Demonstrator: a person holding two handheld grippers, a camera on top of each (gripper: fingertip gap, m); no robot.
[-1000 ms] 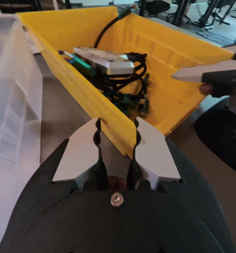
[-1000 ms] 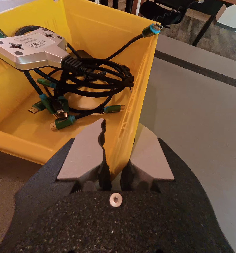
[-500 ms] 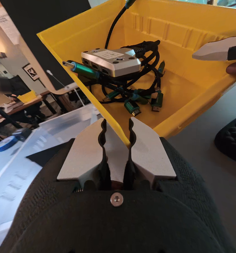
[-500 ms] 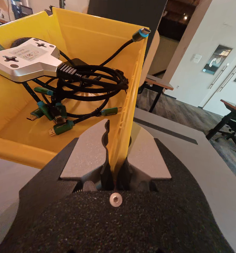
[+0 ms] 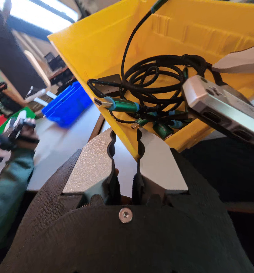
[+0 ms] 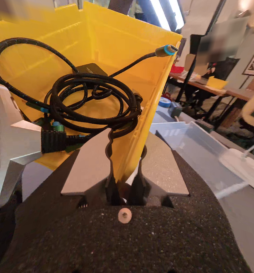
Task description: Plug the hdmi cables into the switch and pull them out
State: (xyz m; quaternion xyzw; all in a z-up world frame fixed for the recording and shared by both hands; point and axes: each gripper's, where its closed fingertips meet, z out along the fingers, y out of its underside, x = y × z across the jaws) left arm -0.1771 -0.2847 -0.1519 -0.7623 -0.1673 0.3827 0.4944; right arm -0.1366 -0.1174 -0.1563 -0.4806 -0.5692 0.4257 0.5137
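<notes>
Bin (image 5: 108, 48) tipped, cables (image 5: 150, 82) and switch (image 5: 220, 106) spilling; both jaws clamp opposite bin walls; blue crate (image 5: 67, 107) beyond.

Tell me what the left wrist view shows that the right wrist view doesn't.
Only the left wrist view shows a blue bin on the table and the silver switch's port side. Only the right wrist view shows a clear plastic tub and blue tape roll. Both show the yellow bin tipped, the black HDMI cables sliding, and each gripper clamping a bin wall.
</notes>
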